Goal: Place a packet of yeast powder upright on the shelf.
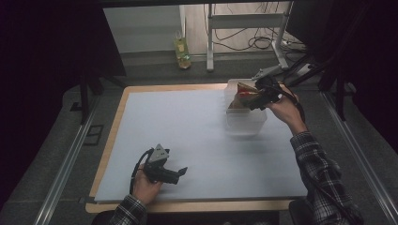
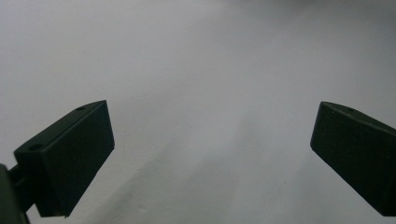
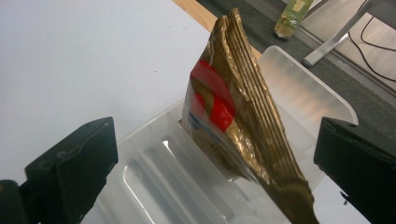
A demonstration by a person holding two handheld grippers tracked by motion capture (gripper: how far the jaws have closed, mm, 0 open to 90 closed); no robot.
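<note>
White mat [image 1: 197, 140]; bottle [image 1: 182, 54] (on floor)

Right tool [image 3: 215, 158]: both black jaws stand wide apart at the lower corners, pads clear of everything. Between them, untouched by either, a gold foil packet [image 3: 238, 112] with red and white print stands on end, tilted, its crimped seam running diagonally from top centre to bottom right. The packet's lower part sits inside a clear plastic container [image 3: 299, 93], leaning toward the far wall. The container rests on the white counter [image 3: 84, 60]; a wooden edge shows beyond. A small yellow-green pack [image 3: 292, 14] stands on the floor past the counter.
</note>
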